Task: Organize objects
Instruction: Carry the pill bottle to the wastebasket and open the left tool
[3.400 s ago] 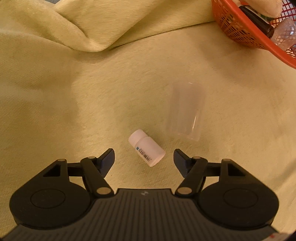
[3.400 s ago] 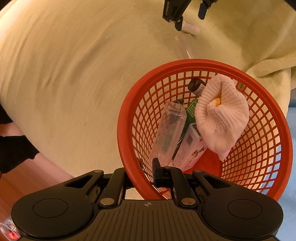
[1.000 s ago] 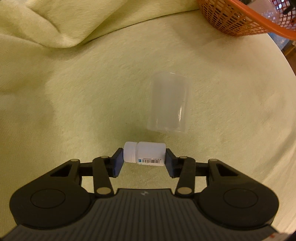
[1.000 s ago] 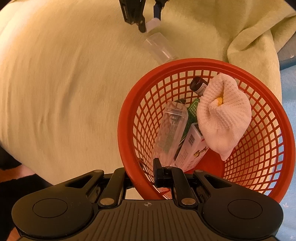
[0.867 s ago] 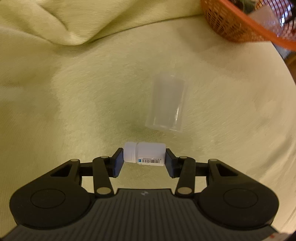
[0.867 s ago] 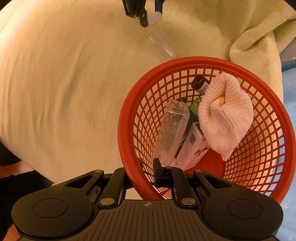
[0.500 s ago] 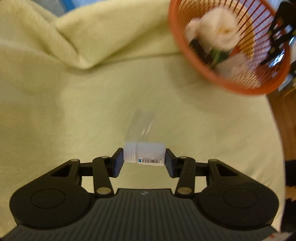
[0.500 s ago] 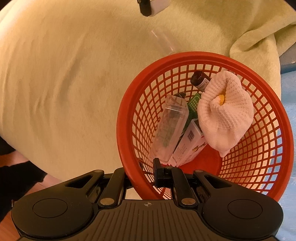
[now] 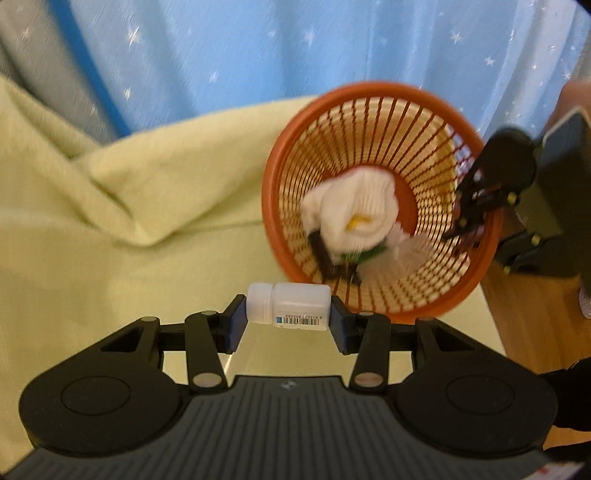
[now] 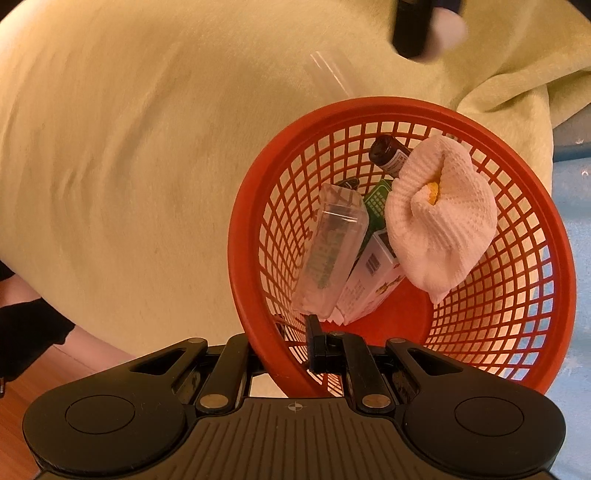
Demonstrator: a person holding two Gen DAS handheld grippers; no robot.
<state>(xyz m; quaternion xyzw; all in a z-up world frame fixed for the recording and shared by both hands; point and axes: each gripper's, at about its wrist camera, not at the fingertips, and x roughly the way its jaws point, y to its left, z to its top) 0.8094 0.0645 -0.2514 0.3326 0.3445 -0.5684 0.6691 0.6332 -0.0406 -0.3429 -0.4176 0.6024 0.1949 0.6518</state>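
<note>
My left gripper [image 9: 287, 320] is shut on a small white pill bottle [image 9: 290, 305], held sideways with its barcode label facing me, in the air just short of the orange basket [image 9: 280, 243]. The same bottle [image 10: 448, 23] shows blurred at the top of the right wrist view. My right gripper [image 10: 291, 354] is shut on the basket's near rim [image 10: 258, 332], one finger outside and one inside the mesh. Inside lie a white knitted cloth [image 10: 439, 218], a clear plastic case [image 10: 328, 254], a green and white box [image 10: 373, 280] and a dark bottle [image 10: 386, 151].
A clear plastic cup [image 10: 328, 77] lies on the pale green blanket [image 10: 129, 147] beyond the basket. A blue starred sheet [image 9: 295, 48] hangs behind. Wooden floor [image 9: 517, 302] shows at the right, and a dark sleeve [image 10: 26, 332] at the lower left.
My left gripper has risen off the blanket with the pill bottle and swung towards the basket, which now fills the upper right of its view. The cup has dropped out of that view. The right gripper stays put.
</note>
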